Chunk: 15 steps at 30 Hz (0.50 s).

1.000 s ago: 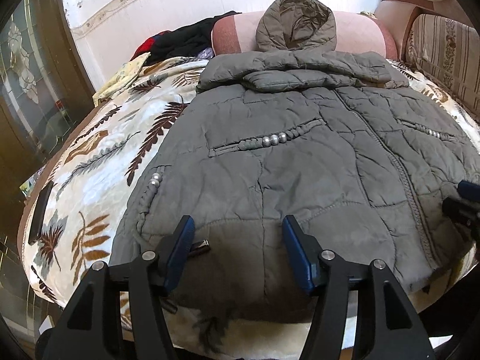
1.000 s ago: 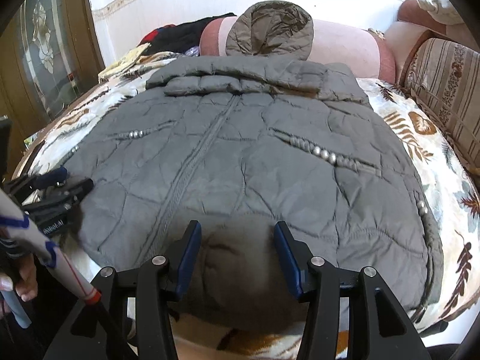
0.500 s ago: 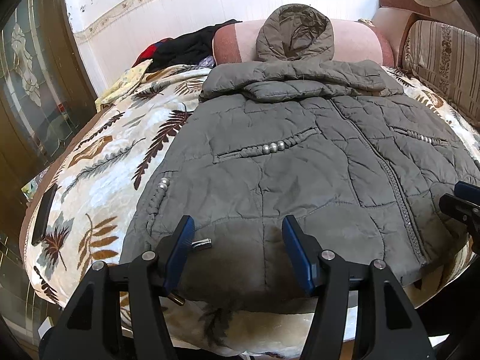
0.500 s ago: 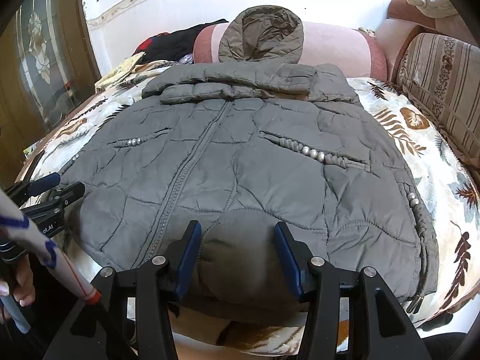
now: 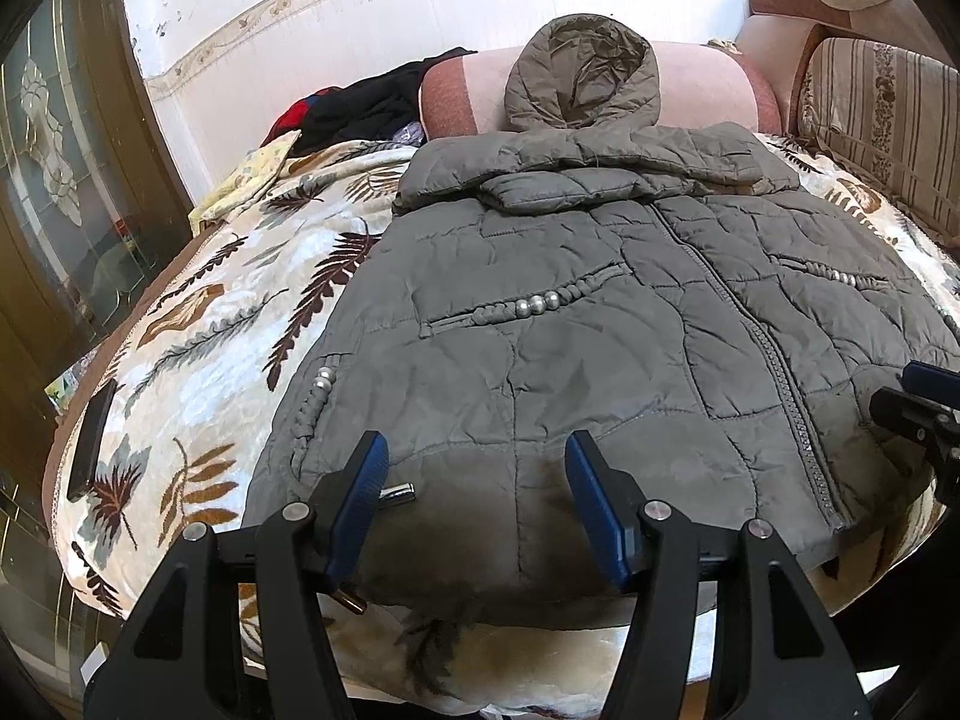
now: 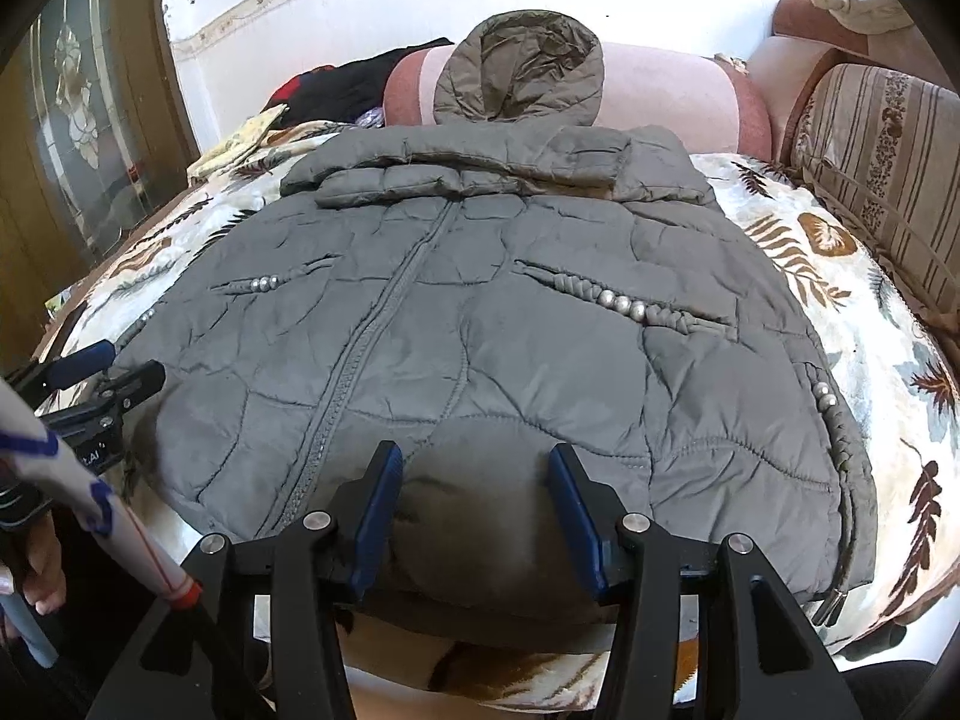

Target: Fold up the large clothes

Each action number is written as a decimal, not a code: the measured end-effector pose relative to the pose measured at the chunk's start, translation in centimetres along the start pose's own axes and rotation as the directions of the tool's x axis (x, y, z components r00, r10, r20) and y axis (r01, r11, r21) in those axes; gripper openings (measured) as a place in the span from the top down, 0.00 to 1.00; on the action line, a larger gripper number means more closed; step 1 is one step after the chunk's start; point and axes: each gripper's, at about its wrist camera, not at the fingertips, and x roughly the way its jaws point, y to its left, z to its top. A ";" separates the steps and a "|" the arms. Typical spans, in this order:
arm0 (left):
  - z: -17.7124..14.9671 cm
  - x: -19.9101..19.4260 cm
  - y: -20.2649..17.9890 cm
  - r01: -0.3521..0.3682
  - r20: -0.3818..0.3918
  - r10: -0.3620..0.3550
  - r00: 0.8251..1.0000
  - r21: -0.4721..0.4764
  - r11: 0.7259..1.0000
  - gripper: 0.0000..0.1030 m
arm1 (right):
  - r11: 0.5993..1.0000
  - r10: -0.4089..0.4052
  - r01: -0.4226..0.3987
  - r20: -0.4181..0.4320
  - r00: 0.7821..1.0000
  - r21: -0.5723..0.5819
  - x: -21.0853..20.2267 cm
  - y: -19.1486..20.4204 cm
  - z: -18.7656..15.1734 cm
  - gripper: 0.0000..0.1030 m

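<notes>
Quilted grey hooded jacket (image 5: 570, 330) lies front-up, zipped, spread flat on a leaf-patterned blanket (image 5: 198, 324) that covers the bed. Its hem edge sits nearest both cameras; the hood (image 5: 582, 78) rests against a pink bolster pillow (image 5: 702, 84) at the far end. The long axis therefore runs from hem to hood, directly away from the grippers, along the zipper (image 6: 372, 336).

Left gripper (image 5: 474, 480) hovers over the hem on the jacket's left-hand part. Its blue pads stand about half apart, with fabric below the gap; no pad visibly presses on the cloth, and nothing is held. A metal zipper pull (image 5: 399, 492) lies just beside the left pad.

Right gripper (image 6: 471, 480) hovers over the hem just right of the zipper, jaws likewise about half apart and holding nothing. Whether the fingertips touch the fabric cannot be told.

Both grippers point forward and downward toward the hem, side by side. In the right wrist view a hand (image 6: 42, 564) and a white sleeve (image 6: 72, 474) appear behind the left gripper.
</notes>
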 end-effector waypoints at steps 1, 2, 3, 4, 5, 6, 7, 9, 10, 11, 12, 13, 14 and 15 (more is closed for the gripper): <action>0.0 0.0 -0.1 -0.001 0.001 0.001 1.000 0.003 1.000 0.41 | 1.000 0.001 -0.001 -0.006 1.000 0.004 0.1 -0.1 0.0 0.47; 0.0 0.0 0.0 -0.001 0.002 0.001 1.000 0.005 1.000 0.41 | 1.000 0.001 -0.001 -0.010 1.000 0.006 0.2 -0.1 -0.1 0.47; 0.0 -0.1 -0.1 -0.001 0.002 0.001 1.000 0.007 1.000 0.41 | 1.000 -0.001 0.001 -0.010 1.000 0.007 0.2 -0.1 -0.1 0.47; 0.0 -0.1 -0.1 0.001 0.003 -0.001 1.000 0.008 1.000 0.41 | 1.000 -0.003 0.003 -0.006 1.000 0.006 0.1 -0.1 0.0 0.47; 0.0 -0.2 -0.1 0.002 0.005 -0.002 1.000 0.009 1.000 0.41 | 1.000 -0.001 0.001 -0.002 1.000 0.008 -0.1 -0.1 0.0 0.47; 0.0 -0.2 -0.2 0.002 0.005 -0.002 1.000 0.011 1.000 0.41 | 1.000 0.001 -0.001 0.003 1.000 0.010 -0.2 -0.1 0.1 0.47; 0.0 -0.3 -0.3 0.003 0.004 -0.003 1.000 0.016 1.000 0.41 | 1.000 0.004 -0.004 0.003 1.000 0.010 -0.3 -0.1 0.1 0.47; 0.0 -0.3 -0.4 0.005 0.005 -0.005 1.000 0.021 1.000 0.41 | 1.000 0.006 -0.006 -0.002 1.000 0.005 -0.3 0.0 0.2 0.47; 0.0 -0.4 -0.5 0.006 0.006 -0.006 1.000 0.025 1.000 0.41 | 1.000 0.005 -0.005 -0.005 1.000 0.001 -0.3 0.1 0.2 0.47; 0.0 -0.5 -0.6 0.006 0.008 -0.006 1.000 0.028 1.000 0.41 | 1.000 0.004 -0.004 -0.005 1.000 -0.004 -0.3 0.2 0.2 0.47; 0.0 -0.7 -0.6 0.006 0.011 -0.006 1.000 0.030 1.000 0.41 | 1.000 0.003 -0.003 0.000 1.000 -0.006 -0.4 0.3 0.2 0.47; 0.1 -0.8 -0.7 0.007 0.014 -0.008 1.000 0.031 1.000 0.41 | 1.000 0.000 0.000 0.009 1.000 -0.006 -0.7 0.3 0.2 0.47; 0.1 -1.0 -0.7 0.010 0.015 -0.011 1.000 0.031 0.999 0.41 | 1.000 0.000 0.000 0.018 1.000 -0.002 -0.9 0.2 0.3 0.47; 0.1 -1.1 -0.8 0.014 0.017 -0.014 1.000 0.030 0.999 0.41 | 1.000 0.000 0.000 0.023 1.000 0.003 -1.0 0.0 0.3 0.47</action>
